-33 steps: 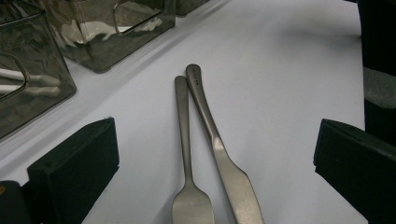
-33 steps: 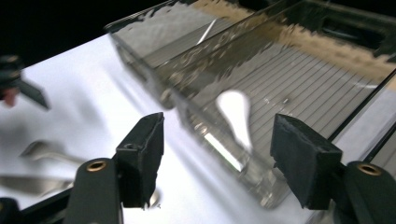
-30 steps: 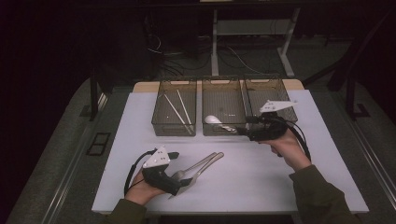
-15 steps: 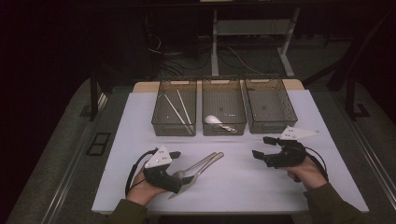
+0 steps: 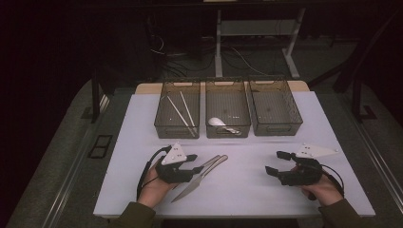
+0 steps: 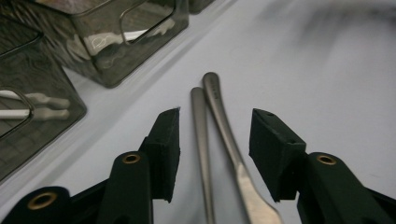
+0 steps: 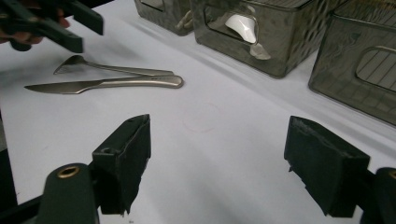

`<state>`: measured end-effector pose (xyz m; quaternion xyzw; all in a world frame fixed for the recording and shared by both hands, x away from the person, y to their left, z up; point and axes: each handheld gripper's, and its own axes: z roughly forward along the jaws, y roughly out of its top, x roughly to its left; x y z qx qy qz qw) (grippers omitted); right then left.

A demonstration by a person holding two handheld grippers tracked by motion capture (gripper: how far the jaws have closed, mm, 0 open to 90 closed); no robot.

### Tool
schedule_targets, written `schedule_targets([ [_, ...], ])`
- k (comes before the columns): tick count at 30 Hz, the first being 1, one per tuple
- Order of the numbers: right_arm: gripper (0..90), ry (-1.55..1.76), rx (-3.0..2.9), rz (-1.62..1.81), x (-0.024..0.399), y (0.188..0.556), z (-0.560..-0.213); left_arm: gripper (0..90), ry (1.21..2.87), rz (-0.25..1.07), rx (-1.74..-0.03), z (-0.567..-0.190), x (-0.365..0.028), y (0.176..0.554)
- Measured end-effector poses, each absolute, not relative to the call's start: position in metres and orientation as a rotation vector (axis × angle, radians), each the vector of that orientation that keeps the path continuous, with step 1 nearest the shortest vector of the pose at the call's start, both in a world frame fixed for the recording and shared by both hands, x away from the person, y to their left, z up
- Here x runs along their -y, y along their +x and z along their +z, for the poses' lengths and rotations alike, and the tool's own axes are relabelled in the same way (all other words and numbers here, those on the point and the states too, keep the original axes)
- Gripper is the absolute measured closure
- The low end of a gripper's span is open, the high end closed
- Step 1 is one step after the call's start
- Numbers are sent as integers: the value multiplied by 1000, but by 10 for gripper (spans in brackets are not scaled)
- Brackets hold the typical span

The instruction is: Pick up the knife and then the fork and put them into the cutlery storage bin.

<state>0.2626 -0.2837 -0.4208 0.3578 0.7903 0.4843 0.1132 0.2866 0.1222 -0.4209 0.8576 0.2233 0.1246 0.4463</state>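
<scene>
white counter (image 5: pixel 247 190) carries three smoky plastic bins (image 5: pixel 228 114) along its far edge, sorting trays by the look of them. the left gripper (image 6: pixel 214 140) has just been closing its jaws round the steel knife (image 6: pixel 229 140) and its neighbour utensil (image 6: pixel 201 140) near the front-left corner, pads not yet pressing. the right gripper (image 7: pixel 217 163) hovers released, front-right, empty, likely waiting.

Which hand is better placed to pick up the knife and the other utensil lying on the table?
Left. The left gripper already straddles both handles, knife and second utensil, its jaws closing in without touching. The right gripper is open over bare table, well off to the side.
</scene>
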Motion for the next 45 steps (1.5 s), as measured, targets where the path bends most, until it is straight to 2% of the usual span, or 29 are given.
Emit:
schedule_targets([
  [8, 228, 1043, -2329, 1415, 282, 261, -423, 598, 2216, 270, -598, -432, -123, 297],
  [21, 228, 1046, -2325, 1414, 283, 261, -424, 670, 2312, 220, -620, -442, -131, 290],
  [26, 228, 1041, -2329, 1411, 282, 261, -424, 758, 2313, 170, -614, -443, -129, 288],
  [33, 228, 1042, -2330, 1410, 282, 261, -424, 838, 2331, 192, -653, -439, -128, 291],
  [45, 229, 1010, -2358, 1439, 280, 261, -422, 844, 2333, 238, -575, -428, -132, 290],
])
